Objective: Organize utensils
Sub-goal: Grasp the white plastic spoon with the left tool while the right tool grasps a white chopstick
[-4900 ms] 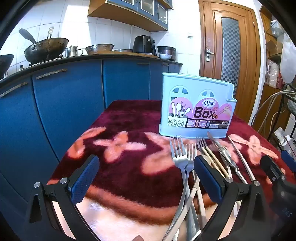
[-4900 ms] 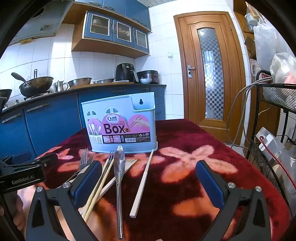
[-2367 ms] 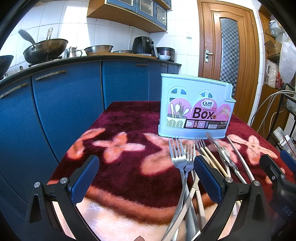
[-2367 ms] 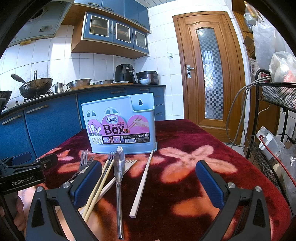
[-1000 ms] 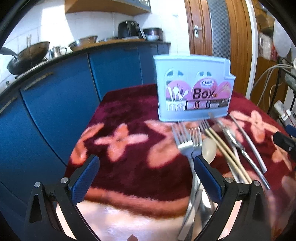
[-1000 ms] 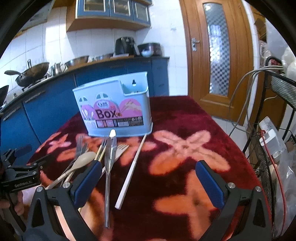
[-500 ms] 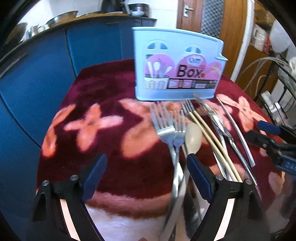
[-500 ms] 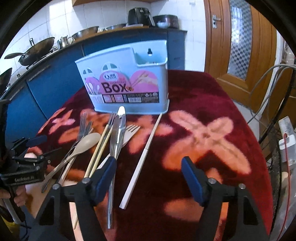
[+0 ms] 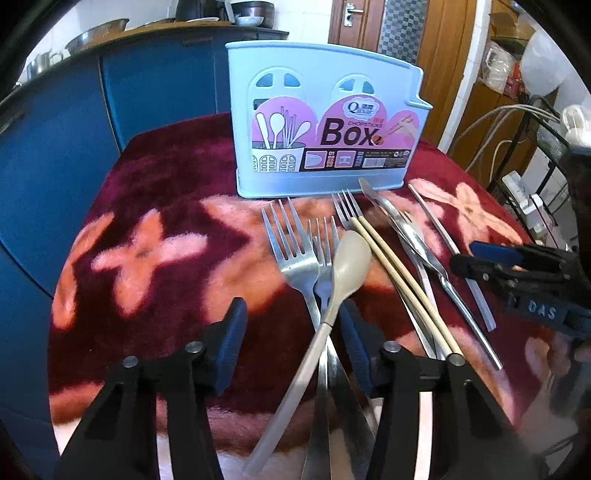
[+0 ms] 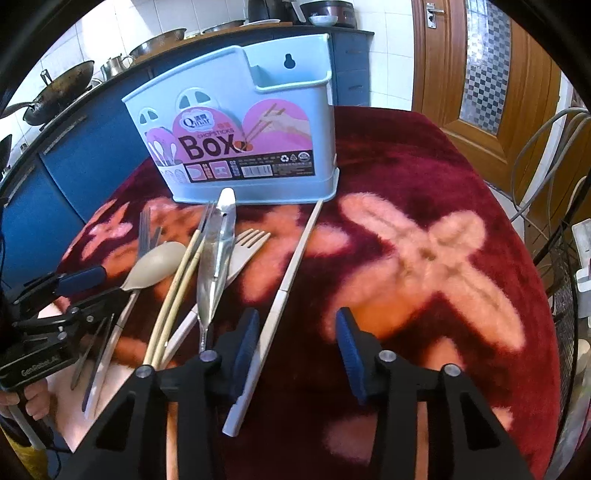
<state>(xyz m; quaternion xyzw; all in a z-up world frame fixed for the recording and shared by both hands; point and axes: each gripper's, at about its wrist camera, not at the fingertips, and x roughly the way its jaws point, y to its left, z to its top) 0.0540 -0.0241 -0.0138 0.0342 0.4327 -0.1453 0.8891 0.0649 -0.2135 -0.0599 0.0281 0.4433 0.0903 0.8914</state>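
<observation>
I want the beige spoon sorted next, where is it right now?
The beige spoon lies on the red cloth in front of the box, its bowl on the fork tines, left of the chopsticks.

I am working in a home kitchen: blue cabinets (image 10: pixel 70 173) run under a dark counter (image 10: pixel 207 37) that carries a wok (image 10: pixel 61 90), a small metal pot (image 10: pixel 112 62), steel bowls (image 9: pixel 98 35) and a black appliance (image 10: pixel 267 9), with white wall tiles (image 10: pixel 125 22) behind them. A wooden door (image 10: pixel 491 74) with a checkered glass pane stands to the right. Nearer to me, a surface under a dark red floral cloth (image 10: pixel 424 229) holds loose cutlery (image 9: pixel 295 254) and a light blue utensil box (image 9: pixel 325 129).
</observation>
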